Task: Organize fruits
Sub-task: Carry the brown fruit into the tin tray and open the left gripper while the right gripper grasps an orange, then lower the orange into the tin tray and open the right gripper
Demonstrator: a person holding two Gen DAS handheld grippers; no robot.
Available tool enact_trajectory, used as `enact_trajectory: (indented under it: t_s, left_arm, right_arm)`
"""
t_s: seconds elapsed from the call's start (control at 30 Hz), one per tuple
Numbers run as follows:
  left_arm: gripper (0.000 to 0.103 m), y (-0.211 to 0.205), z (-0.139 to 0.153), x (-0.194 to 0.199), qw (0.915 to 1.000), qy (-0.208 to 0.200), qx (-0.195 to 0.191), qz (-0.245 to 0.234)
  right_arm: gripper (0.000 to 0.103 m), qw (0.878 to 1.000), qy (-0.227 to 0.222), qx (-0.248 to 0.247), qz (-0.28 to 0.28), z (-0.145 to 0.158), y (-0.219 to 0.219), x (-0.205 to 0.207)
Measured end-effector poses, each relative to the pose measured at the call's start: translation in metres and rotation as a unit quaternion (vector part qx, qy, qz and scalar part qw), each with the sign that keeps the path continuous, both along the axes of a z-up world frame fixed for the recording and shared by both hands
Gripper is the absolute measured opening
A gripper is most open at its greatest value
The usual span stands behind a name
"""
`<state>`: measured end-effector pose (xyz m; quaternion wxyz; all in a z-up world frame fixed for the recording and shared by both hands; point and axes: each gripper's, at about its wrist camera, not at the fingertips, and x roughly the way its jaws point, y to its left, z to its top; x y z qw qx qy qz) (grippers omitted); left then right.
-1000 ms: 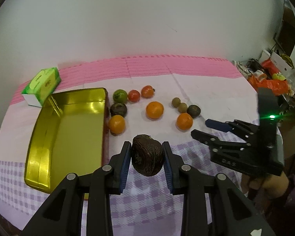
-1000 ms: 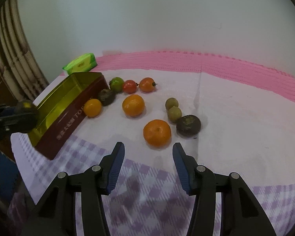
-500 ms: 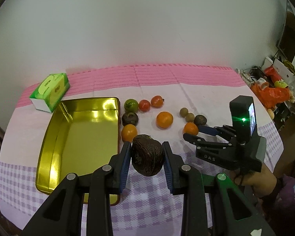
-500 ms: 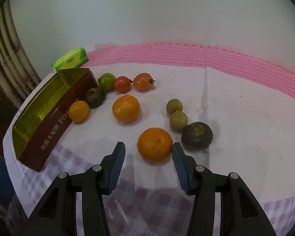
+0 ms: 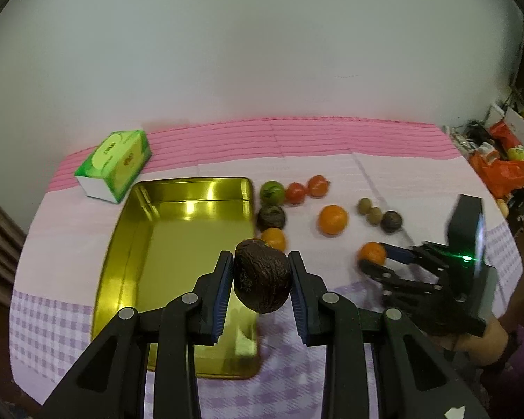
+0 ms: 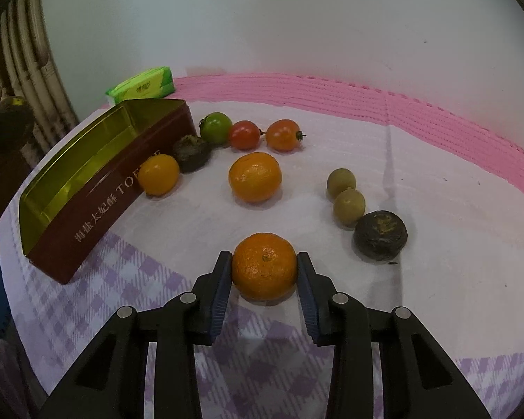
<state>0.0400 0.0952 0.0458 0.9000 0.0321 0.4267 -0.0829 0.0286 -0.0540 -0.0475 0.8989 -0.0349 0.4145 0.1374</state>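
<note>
Right wrist view had the right gripper (image 6: 264, 270) down on the table (image 6: 436, 209), jaws just closing in on the nearest orange (image 6: 264, 265), one pad on each flank at its widest part. Looked like they were touching the peel, but the fruit was still sitting on the cloth, not lifted. I'd guess it was light and a bit squashy with a slick, dimpled skin, so across the middle was the right place and a gentle squeeze was enough.

The left gripper (image 5: 262, 281) was nearly closed around a dark wrinkled fruit (image 5: 262, 279), held up in the air over the near right corner of the gold tin (image 5: 129, 244). That one looked dry and hard-shelled, probably grippy, not much bruising risk.

The tin itself had nothing in it as far as I could see. All the other fruit sat loose on the table to its right, and a green tissue box (image 5: 115, 164) lay behind it.
</note>
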Motion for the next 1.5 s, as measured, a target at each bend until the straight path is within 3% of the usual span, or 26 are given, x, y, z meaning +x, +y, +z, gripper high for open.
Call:
enact_trajectory:
  t_s: [0.37, 0.77, 0.8, 0.9, 0.97, 1.1, 1.17, 1.3, 1.4, 1.5]
  left_arm:
    - [0.028, 0.041, -0.032, 0.051, 0.9976, 0.021, 0.053, 0.038]
    - [0.029, 0.067, -0.056, 0.087, 0.9946, 0.037, 0.071, 0.067]
    - [0.030, 0.068, -0.055, 0.087, 0.9944, 0.034, 0.072, 0.069]
    - [0.047, 0.072, -0.049, 0.085, 0.9938, 0.024, 0.073, 0.080]
    - [0.066, 0.079, -0.043, 0.079, 0.9934, 0.013, 0.058, 0.098]
    - [0.069, 0.097, -0.025, 0.049, 0.9902, 0.001, 0.010, 0.139]
    - [0.080, 0.104, -0.018, 0.027, 0.9866, -0.001, -0.005, 0.163]
    - [0.088, 0.120, -0.011, -0.033, 0.9694, -0.024, -0.052, 0.239]
    - [0.088, 0.118, -0.013, -0.063, 0.9646, -0.026, -0.042, 0.259]
    - [0.088, 0.109, -0.015, -0.084, 0.9619, -0.011, 0.004, 0.273]
  right_arm:
    - [0.037, 1.000, -0.001, 0.000, -0.002, -0.004, 0.001, 0.000]
    - [0.037, 1.000, -0.004, -0.004, -0.003, -0.004, 0.000, -0.001]
    - [0.037, 1.000, -0.004, -0.003, -0.003, -0.005, 0.000, -0.001]
    - [0.037, 1.000, -0.005, -0.004, -0.004, -0.005, 0.000, -0.001]
    - [0.037, 1.000, -0.003, -0.003, -0.004, -0.005, -0.001, -0.001]
    - [0.037, 1.000, 0.002, 0.000, -0.006, -0.003, -0.001, -0.001]
    - [0.037, 1.000, 0.004, 0.017, -0.012, 0.003, -0.004, -0.002]
    - [0.037, 0.999, -0.007, 0.035, -0.010, 0.025, -0.002, -0.005]
    - [0.037, 0.999, -0.020, 0.049, 0.001, 0.048, 0.007, -0.006]
    - [0.037, 0.997, -0.034, 0.060, 0.027, 0.073, 0.028, -0.007]
